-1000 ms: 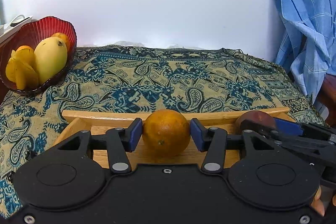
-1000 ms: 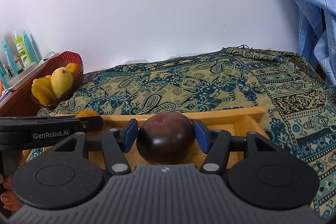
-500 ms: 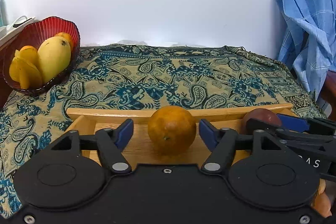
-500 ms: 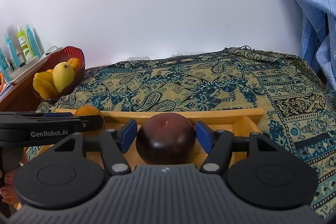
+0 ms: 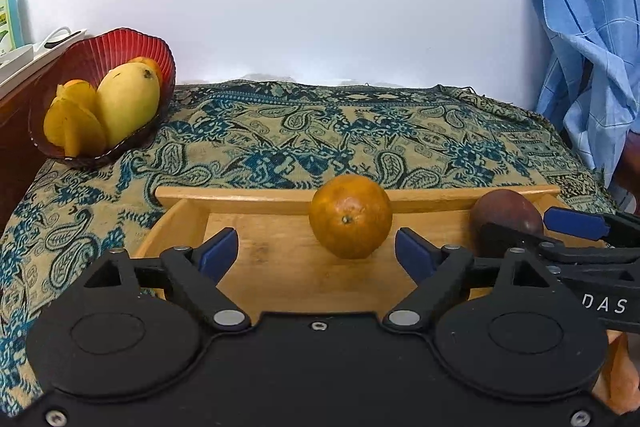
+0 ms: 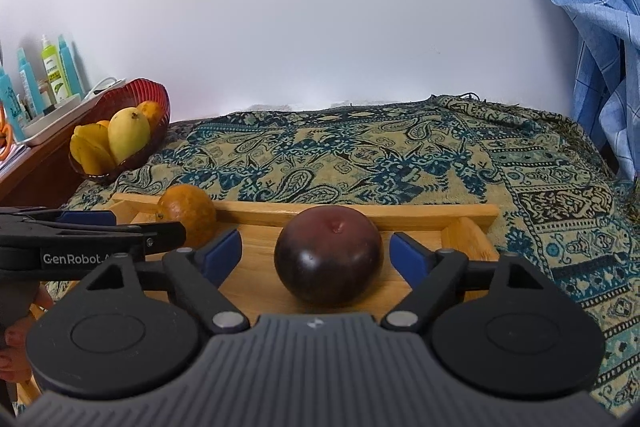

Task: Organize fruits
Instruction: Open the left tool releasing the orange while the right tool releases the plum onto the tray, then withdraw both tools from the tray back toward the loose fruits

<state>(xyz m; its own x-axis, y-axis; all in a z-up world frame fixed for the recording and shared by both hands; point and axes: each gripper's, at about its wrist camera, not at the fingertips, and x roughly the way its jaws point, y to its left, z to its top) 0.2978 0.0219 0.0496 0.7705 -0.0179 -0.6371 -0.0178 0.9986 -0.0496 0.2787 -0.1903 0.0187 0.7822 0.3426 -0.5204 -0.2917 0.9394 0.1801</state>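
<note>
An orange [image 5: 351, 215] rests in a wooden tray [image 5: 280, 269] on the patterned cloth. My left gripper [image 5: 316, 253] is open, its blue pads apart on either side and just short of the orange. A dark purple round fruit [image 6: 329, 253] rests in the same tray [image 6: 460, 227]. My right gripper [image 6: 316, 253] is open around it, pads clear of its sides. The orange also shows in the right wrist view [image 6: 187, 213], and the purple fruit in the left wrist view [image 5: 506, 213].
A red bowl [image 5: 86, 55] with a mango [image 5: 127, 103] and other yellow fruit stands at the back left on a wooden ledge. Bottles [image 6: 52, 71] stand beyond it. A blue checked cloth [image 5: 592, 27] hangs at the right. A white wall is behind.
Both grippers have opened and let go of their fruits, which now sit in the tray. Both grippers have drawn back a little.
</note>
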